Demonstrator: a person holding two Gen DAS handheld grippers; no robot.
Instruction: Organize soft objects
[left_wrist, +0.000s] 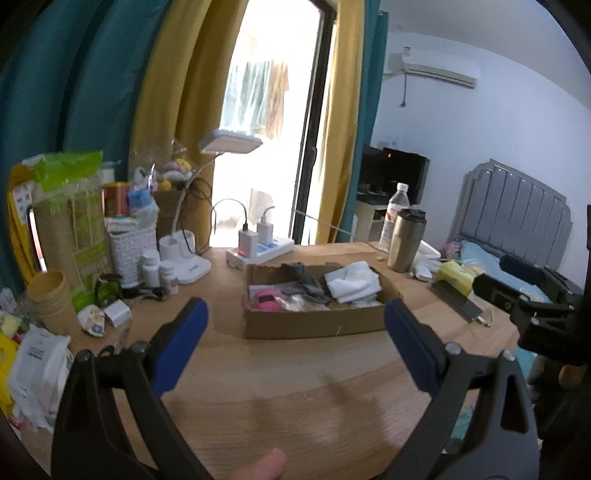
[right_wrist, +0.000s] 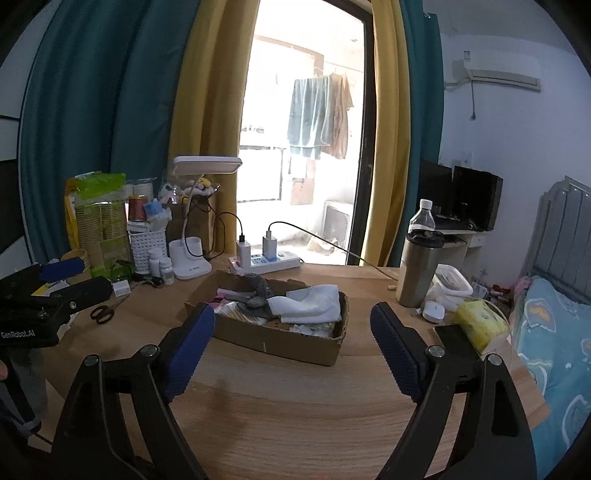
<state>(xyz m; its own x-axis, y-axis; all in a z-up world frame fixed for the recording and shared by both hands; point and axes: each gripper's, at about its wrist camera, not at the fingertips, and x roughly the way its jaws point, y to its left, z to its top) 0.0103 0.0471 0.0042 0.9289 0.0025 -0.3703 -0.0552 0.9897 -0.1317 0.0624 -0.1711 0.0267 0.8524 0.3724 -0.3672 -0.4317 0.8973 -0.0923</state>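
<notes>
A shallow cardboard box (left_wrist: 314, 325) (right_wrist: 280, 341) sits on the wooden table and holds soft things: a white folded cloth (left_wrist: 352, 282) (right_wrist: 306, 304), a grey cloth (left_wrist: 306, 282) (right_wrist: 255, 293) and a pink item (left_wrist: 267, 297). My left gripper (left_wrist: 295, 314) is open and empty, held above the table in front of the box. My right gripper (right_wrist: 291, 317) is open and empty, also in front of the box. Each gripper shows at the edge of the other's view.
A steel tumbler (right_wrist: 419, 269), a water bottle (right_wrist: 423, 218), a yellow tissue pack (right_wrist: 482, 326) and a phone (right_wrist: 456, 338) stand at the right. A lamp (right_wrist: 190, 258), power strip (right_wrist: 269, 262), white basket, pill bottles and scissors (right_wrist: 103, 314) crowd the left. A bed (right_wrist: 554, 332) lies beyond the table's right edge.
</notes>
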